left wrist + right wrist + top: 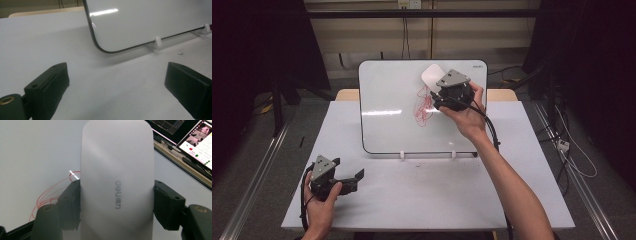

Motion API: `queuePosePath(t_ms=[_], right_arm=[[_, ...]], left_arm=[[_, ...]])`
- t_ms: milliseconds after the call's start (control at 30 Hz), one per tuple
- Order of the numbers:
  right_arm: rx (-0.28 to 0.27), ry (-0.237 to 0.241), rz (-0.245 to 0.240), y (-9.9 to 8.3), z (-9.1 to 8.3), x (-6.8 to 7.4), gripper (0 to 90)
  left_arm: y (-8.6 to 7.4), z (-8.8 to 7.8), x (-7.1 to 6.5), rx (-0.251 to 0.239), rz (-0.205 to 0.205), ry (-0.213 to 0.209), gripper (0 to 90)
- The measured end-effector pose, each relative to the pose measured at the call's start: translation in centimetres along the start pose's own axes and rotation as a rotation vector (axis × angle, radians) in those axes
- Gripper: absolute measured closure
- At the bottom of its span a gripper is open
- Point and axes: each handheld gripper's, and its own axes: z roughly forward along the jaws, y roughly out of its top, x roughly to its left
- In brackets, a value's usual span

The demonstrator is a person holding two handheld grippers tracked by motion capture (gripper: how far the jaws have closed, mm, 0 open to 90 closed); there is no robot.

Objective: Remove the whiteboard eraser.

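Dark curtains and a pale wall close off the room behind the white table (427, 200) in the high view, where a whiteboard (387, 115) stands propped on small clips; the right tongs (435, 86) press a white eraser (430, 75) flat against the board, just above the red scribble (423, 107), so firm, overlapping strokes down over the marks are judged best. The left tongs (354, 177) are rested on the table, well apart from the board. From the left gripper view, those jaws are seen wide open and empty. From the right gripper view, the eraser is clamped between both jaws, projecting forward beyond them.
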Motion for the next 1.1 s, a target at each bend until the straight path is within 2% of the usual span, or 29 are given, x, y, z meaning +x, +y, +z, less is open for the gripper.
queuePosePath(t_ms=[133,333,600,767,867,1100], right_arm=[[0.006,-0.007,0.001,0.4,0.4,-0.1,31.3],[0.031,-0.024,-0.031,1.0,1.0,0.1,31.4],[0.068,-0.035,-0.05,0.7,2.0,0.4,31.4],[0.082,-0.06,-0.052,0.5,2.4,0.3,31.4],[0.108,-0.084,-0.074,0.2,3.0,0.5,31.3],[0.111,-0.093,-0.075,0.2,3.1,0.6,31.3]], left_arm=[[0.0,0.0,0.0,-0.001,0.0,-0.002,5.5],[0.0,0.0,0.0,-0.003,-0.007,-0.004,5.5],[0.0,0.0,0.0,0.0,-0.005,-0.005,5.5],[0.0,0.0,0.1,0.0,-0.006,-0.006,5.5],[0.0,0.0,0.1,0.0,-0.003,-0.007,5.5],[0.0,-0.1,0.1,0.0,-0.003,-0.007,5.5]])
